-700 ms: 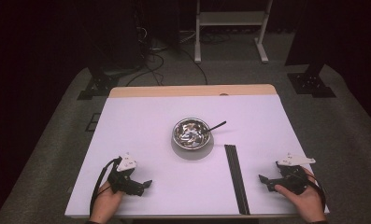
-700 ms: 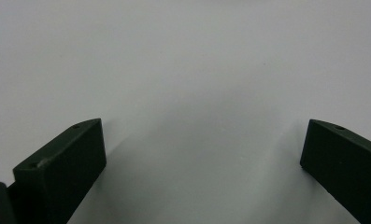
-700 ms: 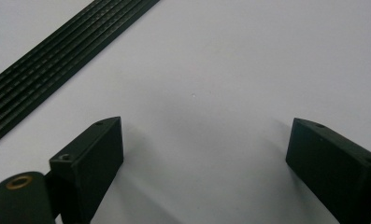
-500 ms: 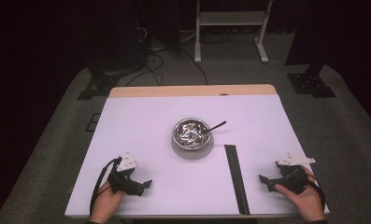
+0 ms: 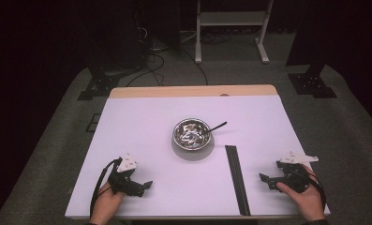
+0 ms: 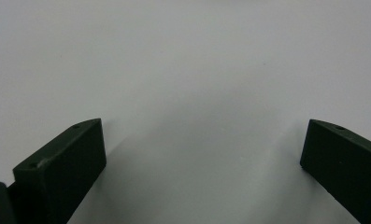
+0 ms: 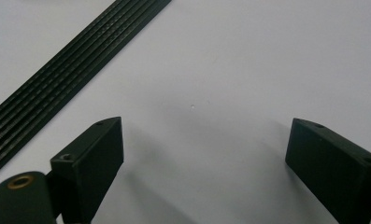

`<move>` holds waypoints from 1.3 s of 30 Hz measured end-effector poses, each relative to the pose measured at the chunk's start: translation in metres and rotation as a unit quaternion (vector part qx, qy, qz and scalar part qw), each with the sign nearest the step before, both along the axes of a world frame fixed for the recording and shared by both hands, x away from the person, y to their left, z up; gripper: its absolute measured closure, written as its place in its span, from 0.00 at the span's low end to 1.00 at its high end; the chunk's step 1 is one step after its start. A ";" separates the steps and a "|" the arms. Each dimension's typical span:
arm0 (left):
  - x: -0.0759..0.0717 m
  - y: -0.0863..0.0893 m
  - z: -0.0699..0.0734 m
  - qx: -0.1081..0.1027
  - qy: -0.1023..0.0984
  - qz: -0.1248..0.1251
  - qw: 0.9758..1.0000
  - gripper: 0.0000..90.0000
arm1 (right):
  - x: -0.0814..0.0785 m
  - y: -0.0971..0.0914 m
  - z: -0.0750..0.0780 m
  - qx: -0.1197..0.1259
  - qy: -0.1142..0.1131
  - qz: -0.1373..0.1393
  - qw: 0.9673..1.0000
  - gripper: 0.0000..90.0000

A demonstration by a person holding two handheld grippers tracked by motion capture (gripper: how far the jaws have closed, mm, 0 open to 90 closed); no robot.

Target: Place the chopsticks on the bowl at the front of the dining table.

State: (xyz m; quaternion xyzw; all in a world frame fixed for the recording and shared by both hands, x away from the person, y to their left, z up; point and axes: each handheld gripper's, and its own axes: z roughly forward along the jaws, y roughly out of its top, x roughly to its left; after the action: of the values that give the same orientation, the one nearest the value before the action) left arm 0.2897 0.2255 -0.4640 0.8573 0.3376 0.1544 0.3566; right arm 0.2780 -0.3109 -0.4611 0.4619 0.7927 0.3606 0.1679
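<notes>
Steel bowl (image 5: 192, 133): shiny bits, black utensil (image 5: 215, 127) inside.

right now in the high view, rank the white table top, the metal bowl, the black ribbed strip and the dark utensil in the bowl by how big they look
1. white table top, by far the largest.
2. metal bowl and black ribbed strip: unsure; the strip is longer but thin, the bowl wider.
3. dark utensil, smallest; part of it lies inside the bowl.
</notes>
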 end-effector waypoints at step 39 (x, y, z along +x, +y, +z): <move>0.000 0.000 0.000 0.000 0.000 0.000 1.000 0.00 | 0.026 0.020 0.017 0.005 -0.023 0.007 1.000 0.11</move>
State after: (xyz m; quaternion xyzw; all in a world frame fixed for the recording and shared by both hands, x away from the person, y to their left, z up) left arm 0.2897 0.2255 -0.4640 0.8573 0.3377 0.1543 0.3566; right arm 0.3037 -0.2908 -0.4446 0.4492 0.7898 0.3762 0.1811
